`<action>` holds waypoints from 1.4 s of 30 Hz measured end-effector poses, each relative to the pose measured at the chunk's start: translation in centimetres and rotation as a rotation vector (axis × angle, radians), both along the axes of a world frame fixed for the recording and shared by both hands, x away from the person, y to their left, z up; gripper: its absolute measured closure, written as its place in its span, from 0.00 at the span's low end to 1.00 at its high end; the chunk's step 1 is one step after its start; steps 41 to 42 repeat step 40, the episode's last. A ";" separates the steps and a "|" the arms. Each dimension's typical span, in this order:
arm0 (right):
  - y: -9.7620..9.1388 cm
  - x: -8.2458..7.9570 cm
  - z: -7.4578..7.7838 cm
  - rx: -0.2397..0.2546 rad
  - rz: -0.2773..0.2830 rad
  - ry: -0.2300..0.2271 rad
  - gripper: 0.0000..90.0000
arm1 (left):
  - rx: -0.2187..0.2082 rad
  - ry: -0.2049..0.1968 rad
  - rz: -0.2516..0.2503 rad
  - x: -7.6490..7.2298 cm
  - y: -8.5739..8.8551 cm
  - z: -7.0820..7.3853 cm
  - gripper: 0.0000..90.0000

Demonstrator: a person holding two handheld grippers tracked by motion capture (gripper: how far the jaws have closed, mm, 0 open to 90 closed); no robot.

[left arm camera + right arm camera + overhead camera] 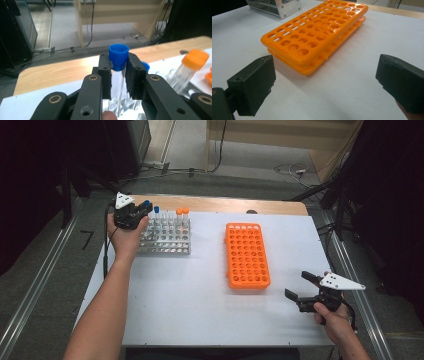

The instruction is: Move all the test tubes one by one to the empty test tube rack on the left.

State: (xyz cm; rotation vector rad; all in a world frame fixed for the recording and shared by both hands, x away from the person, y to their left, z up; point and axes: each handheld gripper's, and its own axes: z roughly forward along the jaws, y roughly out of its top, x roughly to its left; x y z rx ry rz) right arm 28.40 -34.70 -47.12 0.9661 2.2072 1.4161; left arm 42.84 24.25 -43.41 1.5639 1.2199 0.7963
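Observation:
My left gripper (142, 210) (118, 67) is shut on a clear blue-capped tube (118, 58) (146, 203), its pads pressing just below the cap. It holds the tube over the left end of the metal tube rack (165, 239), which carries several more tubes with blue (156, 210) and orange caps (182, 211) (195, 59). An empty orange rack (247, 255) (317, 32) lies flat at the table's middle. My right gripper (302, 286) (324, 82) stands open low over the table, near the orange rack's near right corner, with nothing between its fingers.
The white tabletop (190, 295) has a wooden strip (220, 204) along its far edge. Cables (295, 170) lie on the floor beyond. Metal rails (30, 290) run along both sides of the table.

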 end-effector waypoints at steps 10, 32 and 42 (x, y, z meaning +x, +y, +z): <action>0.0 0.1 -0.1 0.000 -0.001 0.001 0.01 | -0.021 0.066 -0.015 -1.0 -0.2 -0.2 0.64; 0.0 0.5 -0.7 -0.028 -0.021 0.002 0.01 | -0.135 -0.005 -0.221 -15.6 -2.8 -1.0 0.00; -0.2 0.7 -1.0 -0.035 -0.037 0.008 0.01 | -0.101 -0.009 -0.234 -19.9 -3.3 -2.2 0.00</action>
